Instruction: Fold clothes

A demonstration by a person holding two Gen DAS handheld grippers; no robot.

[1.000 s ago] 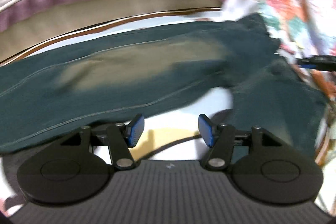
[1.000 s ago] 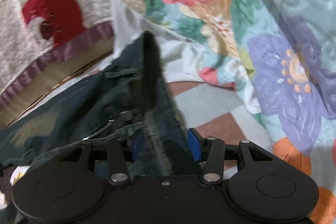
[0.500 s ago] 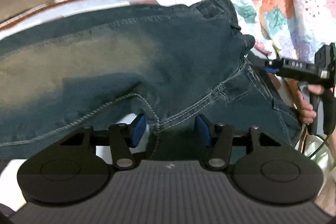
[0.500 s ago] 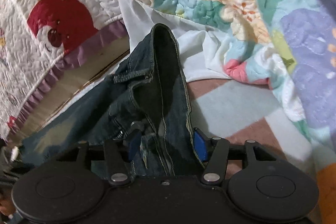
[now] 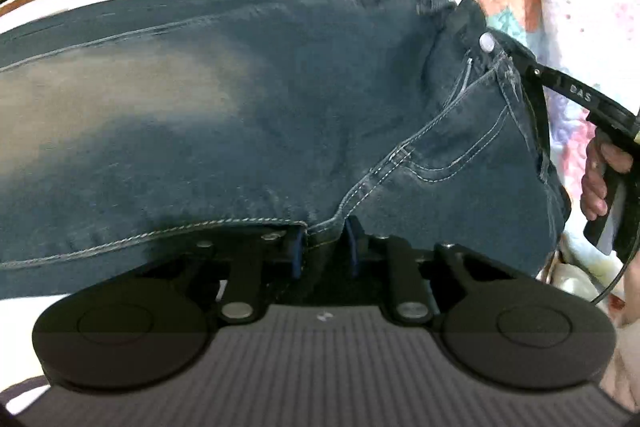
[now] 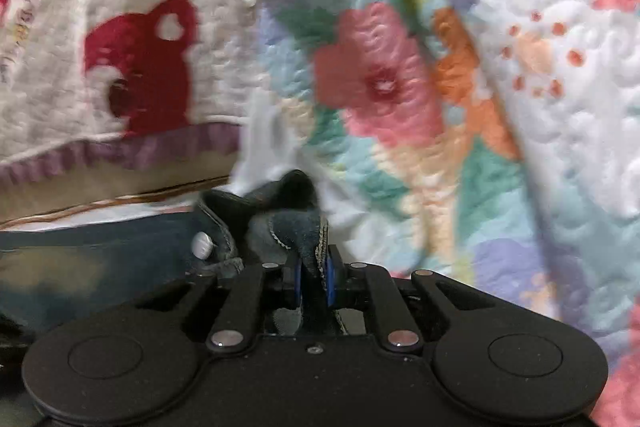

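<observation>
The left gripper (image 5: pixel 323 241) has its fingers closed on the crotch seam of the jeans (image 5: pixel 248 99). The right gripper (image 6: pixel 312 277) pinches the jeans at the waistband, near the button; a hand (image 5: pixel 600 179) holds its handle.

The left wrist camera looks forward, very near, over the dark blue denim jeans (image 5: pixel 280 115). The right wrist camera faces the colourful flowered quilt (image 6: pixel 460 87), also near. Both views share the jeans' silver waist button (image 5: pixel 487 42).
</observation>
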